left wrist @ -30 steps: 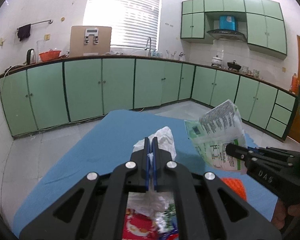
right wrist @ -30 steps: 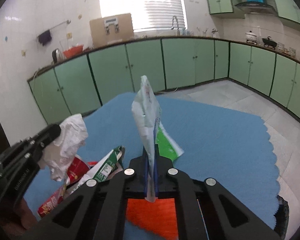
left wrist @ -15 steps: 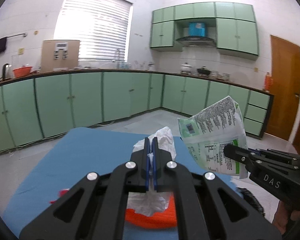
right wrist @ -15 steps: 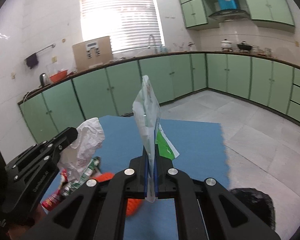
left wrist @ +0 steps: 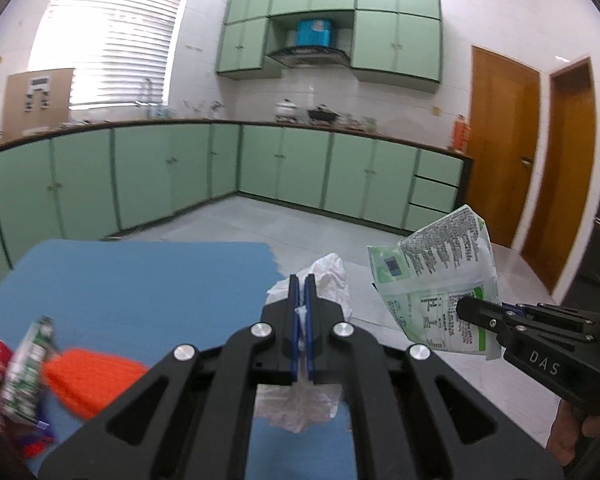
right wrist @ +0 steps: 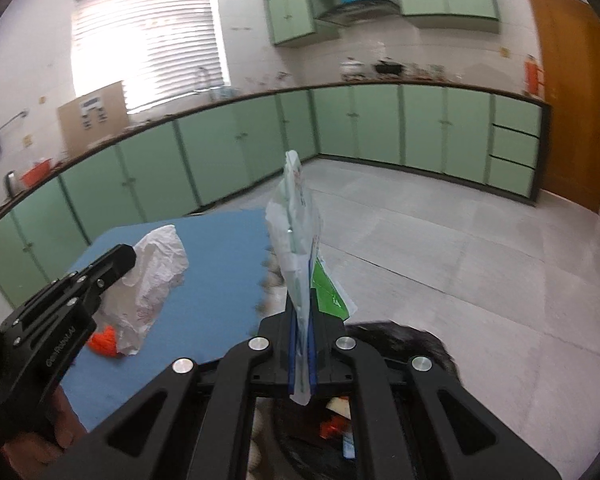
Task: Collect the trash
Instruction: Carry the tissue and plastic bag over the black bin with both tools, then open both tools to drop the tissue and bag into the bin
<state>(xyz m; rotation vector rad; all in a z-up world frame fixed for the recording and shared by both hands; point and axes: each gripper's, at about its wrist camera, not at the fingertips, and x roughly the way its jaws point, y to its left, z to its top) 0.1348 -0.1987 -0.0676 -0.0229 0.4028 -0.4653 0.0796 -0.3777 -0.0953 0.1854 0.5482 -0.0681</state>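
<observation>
**Both tongs loaded, held near the blue mat's edge**

Left gripper (left wrist: 300,280): jaws pinched tight on a crumpled white plastic bag (left wrist: 332,280), bunched above the tips and hanging below them. Right gripper (right wrist: 301,308): clamped on a green-and-white printed packet (right wrist: 296,240), standing upright out of the jaws. Seen from the left wrist, same packet (left wrist: 436,276) out to the right of the blue mat (left wrist: 140,280), over grey floor tiles.

On the mat, at its near left part: an orange item (left wrist: 92,376), with a red and green wrapper (left wrist: 20,368) beside it, blurred.

Just off the mat's right edge, under the right gripper: a black bin bag (right wrist: 404,336), open, with scraps inside. Beyond the mat: green cabinets (left wrist: 180,176) along the walls.
</observation>
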